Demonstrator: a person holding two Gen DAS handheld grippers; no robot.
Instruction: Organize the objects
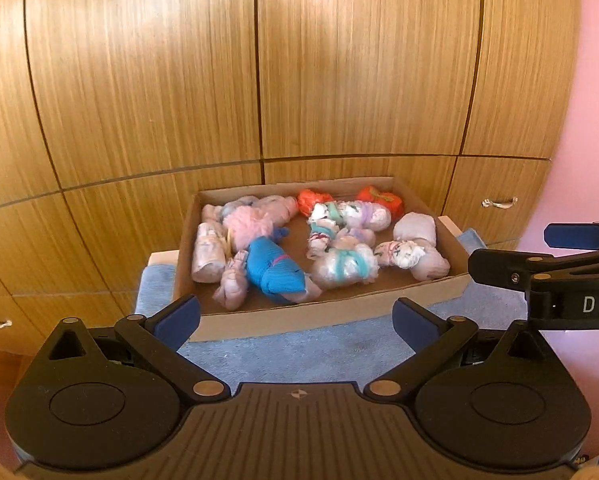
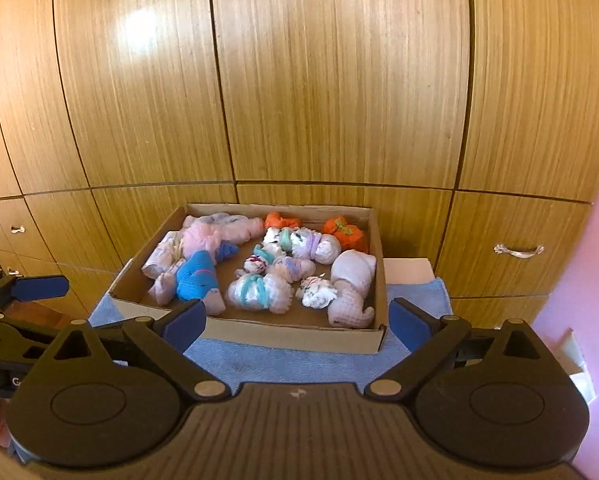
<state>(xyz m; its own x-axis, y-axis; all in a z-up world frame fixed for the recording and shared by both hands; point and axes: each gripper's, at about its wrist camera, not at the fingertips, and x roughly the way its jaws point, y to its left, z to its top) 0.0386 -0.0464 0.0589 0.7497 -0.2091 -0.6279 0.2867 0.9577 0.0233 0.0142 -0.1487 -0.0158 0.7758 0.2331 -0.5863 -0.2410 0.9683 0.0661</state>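
Lying beyond both spread, empty tools (image 1: 295,318) (image 2: 297,322): seemingly socks (image 1: 275,270) boxed.

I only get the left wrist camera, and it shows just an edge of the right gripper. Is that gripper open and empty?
Observer: Yes. The right gripper is wide open with nothing between its pads, on the near side of the cardboard box.
Operator: Is there anything off to the right that I can't see?
Observer: A white object sits low against the pink wall. I can't tell what it is.
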